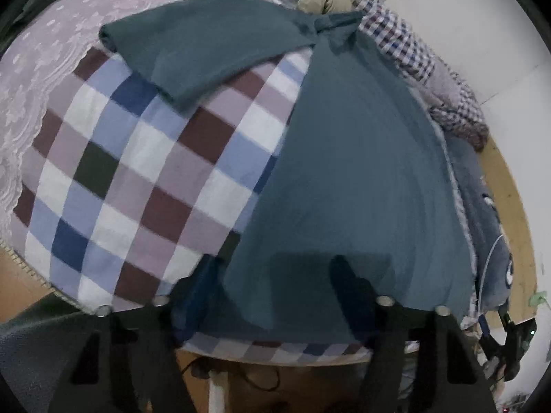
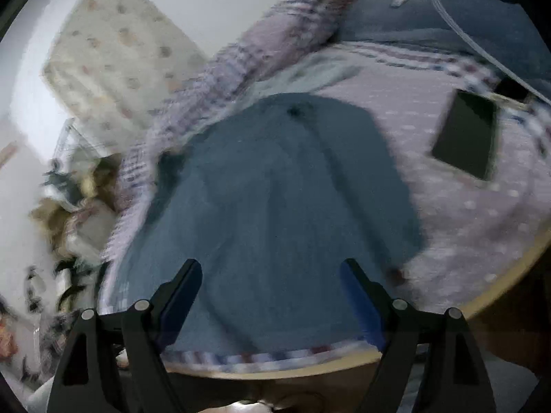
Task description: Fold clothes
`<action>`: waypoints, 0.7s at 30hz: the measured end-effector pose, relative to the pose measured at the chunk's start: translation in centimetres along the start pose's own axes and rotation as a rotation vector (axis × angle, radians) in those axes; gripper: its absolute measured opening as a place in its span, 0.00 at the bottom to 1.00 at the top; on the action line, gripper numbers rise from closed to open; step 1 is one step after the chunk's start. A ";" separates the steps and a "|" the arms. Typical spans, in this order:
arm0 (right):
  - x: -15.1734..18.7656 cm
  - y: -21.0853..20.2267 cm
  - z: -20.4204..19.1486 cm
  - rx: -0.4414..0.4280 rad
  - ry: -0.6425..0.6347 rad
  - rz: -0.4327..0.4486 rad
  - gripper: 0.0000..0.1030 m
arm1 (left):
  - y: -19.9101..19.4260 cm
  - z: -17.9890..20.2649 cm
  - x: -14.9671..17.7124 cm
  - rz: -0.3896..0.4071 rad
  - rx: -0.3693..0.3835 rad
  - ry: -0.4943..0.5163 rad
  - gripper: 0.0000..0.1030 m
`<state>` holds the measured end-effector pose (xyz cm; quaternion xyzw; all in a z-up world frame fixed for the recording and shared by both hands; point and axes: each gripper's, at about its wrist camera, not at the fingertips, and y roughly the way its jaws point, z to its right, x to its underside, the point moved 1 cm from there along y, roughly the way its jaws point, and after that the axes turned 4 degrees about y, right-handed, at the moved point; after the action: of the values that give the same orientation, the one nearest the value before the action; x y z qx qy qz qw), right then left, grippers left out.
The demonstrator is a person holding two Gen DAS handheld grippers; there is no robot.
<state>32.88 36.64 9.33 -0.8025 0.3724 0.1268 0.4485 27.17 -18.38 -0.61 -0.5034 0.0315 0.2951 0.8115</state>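
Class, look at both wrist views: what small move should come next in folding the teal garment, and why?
Probably close the left hand-held gripper on the teal garment near edge. Both grippers look open, holding nothing, and the sleeve still lies spread across the checked cloth.

Matt teal cloth garment (image 1: 351, 179) lies on checked cloth (image 1: 144, 179) (soft-looking, woven).

A teal garment (image 1: 347, 179) lies spread over a checkered cloth (image 1: 144, 186); the left gripper (image 1: 275, 285) hovers spread wide above its near hem.
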 end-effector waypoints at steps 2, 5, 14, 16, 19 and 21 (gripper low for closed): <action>-0.4 0.6 1.5 0.066 0.055 -0.019 0.83 | 0.2 -0.4 0.3 -0.022 -0.005 -0.012 0.58; -1.0 1.4 3.5 0.149 0.123 -0.039 0.83 | 0.3 -0.2 0.7 -0.044 -0.027 -0.006 0.49; -0.7 4.7 4.2 0.227 0.059 -0.182 0.82 | -0.6 -0.3 1.3 -0.022 -0.015 -0.005 0.03; -0.4 5.4 4.0 0.243 0.026 -0.213 0.72 | -1.3 -0.6 1.5 0.003 -0.015 -0.008 0.03; 0.1 6.5 4.0 0.279 0.002 -0.262 0.50 | -2.4 -1.2 1.7 0.036 -0.009 -0.026 0.02; 0.3 7.2 4.1 0.302 -0.015 -0.294 0.43 | -3.1 -1.5 1.9 0.051 0.002 -0.043 0.02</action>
<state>28.57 37.53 2.34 -0.7710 0.2627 0.0086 0.5801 30.68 -19.82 0.45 -0.4952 0.0275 0.3264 0.8047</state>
